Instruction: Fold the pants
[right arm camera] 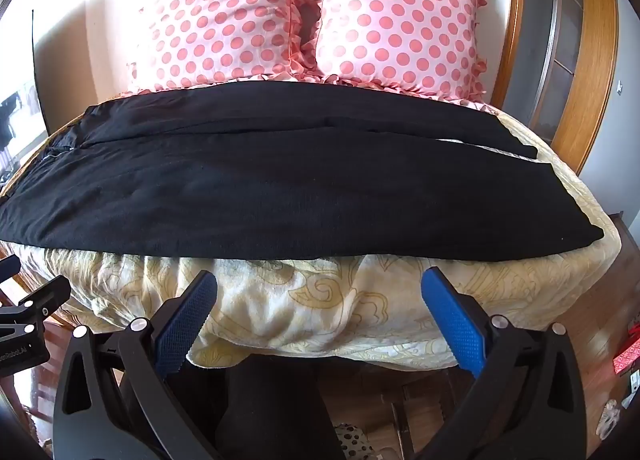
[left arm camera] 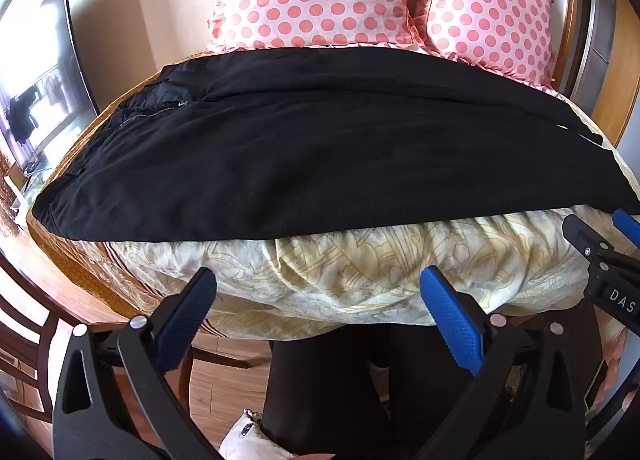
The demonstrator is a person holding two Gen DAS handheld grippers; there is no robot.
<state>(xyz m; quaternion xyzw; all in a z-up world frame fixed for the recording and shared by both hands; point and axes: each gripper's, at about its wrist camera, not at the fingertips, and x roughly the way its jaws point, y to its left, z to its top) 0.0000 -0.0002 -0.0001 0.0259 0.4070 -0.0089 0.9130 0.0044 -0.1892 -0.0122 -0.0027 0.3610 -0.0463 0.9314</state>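
Note:
Black pants (left arm camera: pixel 304 155) lie flat across the bed, waistband and zipper (left arm camera: pixel 160 109) at the left, leg ends at the right; they also fill the right wrist view (right arm camera: pixel 288 187). One leg lies over the other. My left gripper (left arm camera: pixel 318 288) is open and empty, held off the bed's near edge below the pants' near hem. My right gripper (right arm camera: pixel 320 292) is open and empty, also short of the near hem. The right gripper's tip shows in the left wrist view (left arm camera: pixel 600 236).
Cream patterned bedspread (left arm camera: pixel 360 268) hangs over the near edge. Two pink polka-dot pillows (right arm camera: pixel 224 15) (right arm camera: pixel 396 23) lean at the headboard. A wooden chair (left arm camera: pixel 28 344) stands at the left, wooden floor below. The person's dark legs (left arm camera: pixel 320 388) stand against the bed.

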